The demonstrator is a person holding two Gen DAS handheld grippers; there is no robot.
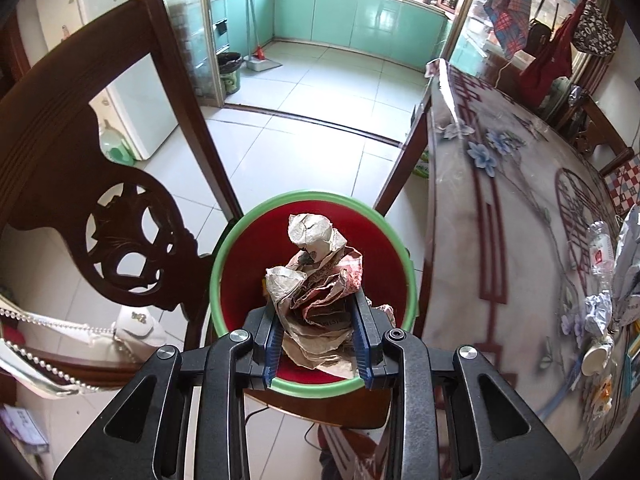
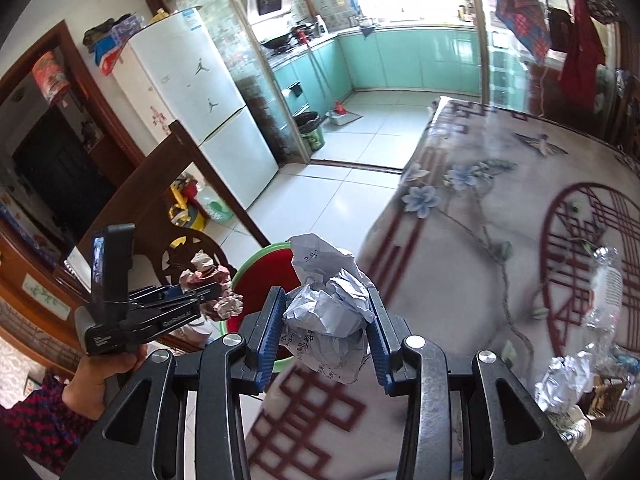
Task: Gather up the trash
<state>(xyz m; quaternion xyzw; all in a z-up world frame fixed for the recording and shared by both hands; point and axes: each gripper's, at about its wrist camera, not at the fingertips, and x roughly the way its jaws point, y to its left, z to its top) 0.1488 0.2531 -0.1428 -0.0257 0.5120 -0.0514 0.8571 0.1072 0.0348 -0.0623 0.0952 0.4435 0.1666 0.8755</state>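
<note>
Squarely between the left tongs [image 1: 318, 334], crumpled brown paper [image 1: 316, 280]; bin [image 1: 224, 256] below.

Crumpled paper wad [image 1: 316, 300], glossy plastic bin [image 1: 224, 264]

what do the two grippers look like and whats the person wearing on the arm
Both are black plastic frames with cut-out arms, round silver pivot bolts and ribbed blue pads on the fingers. The left gripper also shows in the right wrist view as a black handle with small white lettering and an upright plate behind it. The right gripper matches it. The sleeve is a red and dark blue pattern.
</note>
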